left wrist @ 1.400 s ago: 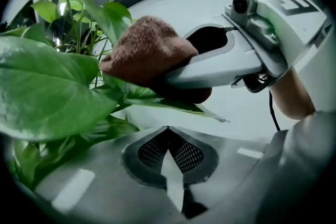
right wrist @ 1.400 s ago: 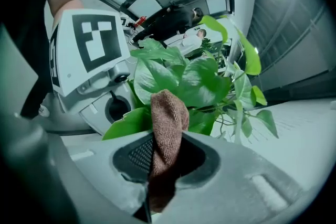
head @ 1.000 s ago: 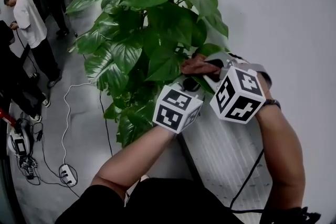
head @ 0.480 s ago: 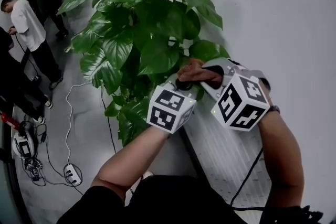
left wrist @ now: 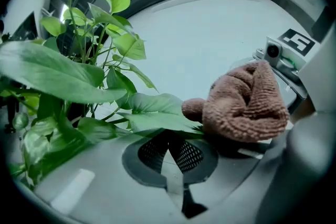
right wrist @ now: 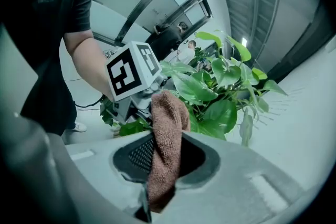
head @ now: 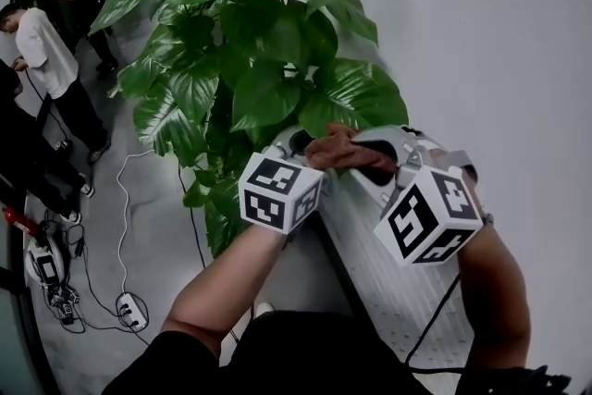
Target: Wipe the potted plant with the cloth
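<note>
**Wiping under way on one low leaf**

The cloth (right wrist: 167,134), a brown terry wad, lay pressed on a broad leaf (left wrist: 155,115) low on the wall side of the potted plant (head: 250,42). The right gripper (right wrist: 160,165) had its jaws clamped on the cloth, which bulged out past the tips. The left gripper (left wrist: 170,139), jaws nearly together, appeared to pinch that same leaf by its near edge, just beside the cloth. I judged the wipe in progress, with many leaves above probably left to do.
</note>
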